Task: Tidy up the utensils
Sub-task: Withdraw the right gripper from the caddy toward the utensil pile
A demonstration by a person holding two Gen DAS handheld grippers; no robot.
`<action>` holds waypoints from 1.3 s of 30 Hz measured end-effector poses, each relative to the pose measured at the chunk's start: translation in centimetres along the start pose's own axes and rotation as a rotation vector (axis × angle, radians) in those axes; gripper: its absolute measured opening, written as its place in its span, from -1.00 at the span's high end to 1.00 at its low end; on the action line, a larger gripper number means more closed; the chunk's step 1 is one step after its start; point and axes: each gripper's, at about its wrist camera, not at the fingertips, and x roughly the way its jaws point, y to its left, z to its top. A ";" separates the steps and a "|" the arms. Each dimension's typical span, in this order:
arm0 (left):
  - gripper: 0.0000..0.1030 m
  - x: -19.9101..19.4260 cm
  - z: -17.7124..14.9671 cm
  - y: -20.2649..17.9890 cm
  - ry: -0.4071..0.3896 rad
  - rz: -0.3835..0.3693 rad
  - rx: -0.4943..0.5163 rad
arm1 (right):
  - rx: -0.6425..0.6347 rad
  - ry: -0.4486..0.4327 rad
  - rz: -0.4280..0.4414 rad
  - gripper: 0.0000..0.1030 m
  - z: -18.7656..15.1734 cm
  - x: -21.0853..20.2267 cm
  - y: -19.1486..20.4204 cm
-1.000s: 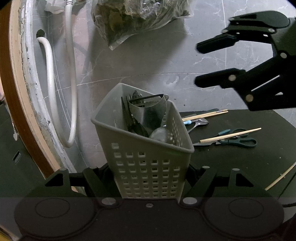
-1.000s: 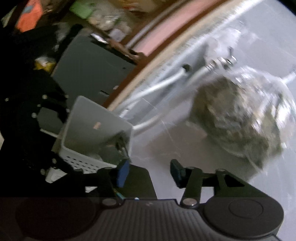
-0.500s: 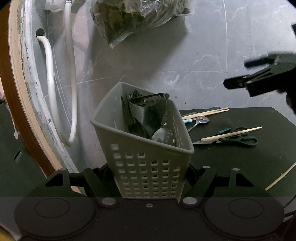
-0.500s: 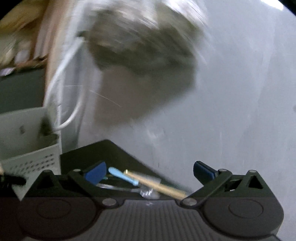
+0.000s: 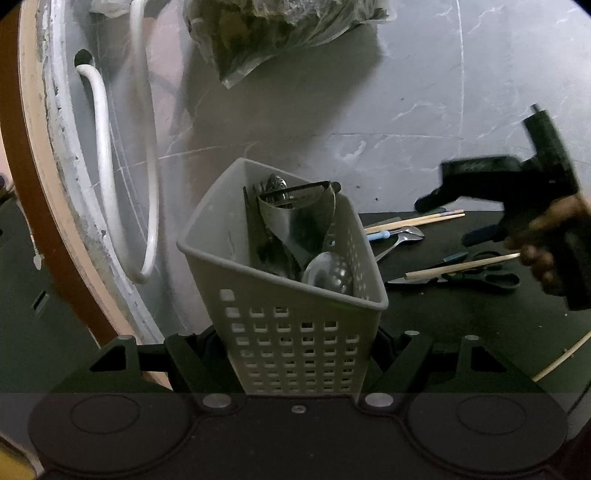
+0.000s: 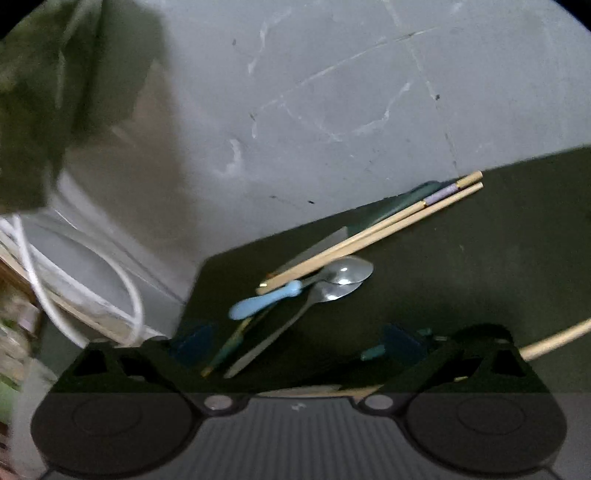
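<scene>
the left gripper (image 5: 295, 354) is clamped on the lower sides of a grey perforated basket (image 5: 288, 295), holding it upright over the near edge of a dark table (image 5: 461, 314). inside the basket stand a slotted spoon (image 5: 327, 271), a curved steel scoop (image 5: 299, 218) and some darker utensils that are hard to tell apart. to the right of the basket, the table holds a pair of chopsticks (image 6: 373, 236) lying side by side, two steel spoons (image 6: 340, 280) overlapping just below them, and a light blue handle (image 6: 264, 300) touching the spoons. nearer the right gripper lie scissors (image 5: 476, 275) with a single chopstick (image 5: 461, 265) across them, and another stick (image 5: 561, 356) reaches in from the right edge. the right gripper (image 6: 295, 345) hangs low over the table with its blue pads wide apart; its jaws have just narrowed a little from their widest, and nothing is pressed between them, though the spoon handles lie under the gap. a hand (image 5: 550, 243) grips it. beyond the table are a grey tiled floor (image 5: 369, 103), a white hose (image 5: 107, 166) and a plastic bag (image 5: 280, 29).
</scene>
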 end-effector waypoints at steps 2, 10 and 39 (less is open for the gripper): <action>-0.51 0.0 0.0 0.0 0.003 0.004 -0.003 | -0.051 0.006 -0.067 -0.74 -0.1 1.2 0.7; -0.51 0.0 0.2 -0.3 0.012 0.016 -0.006 | -0.111 0.024 -0.150 -0.36 -0.6 4.0 2.7; -0.52 0.1 0.3 -0.5 0.013 0.023 -0.005 | -0.241 -0.052 -0.297 -0.01 -0.2 5.6 4.0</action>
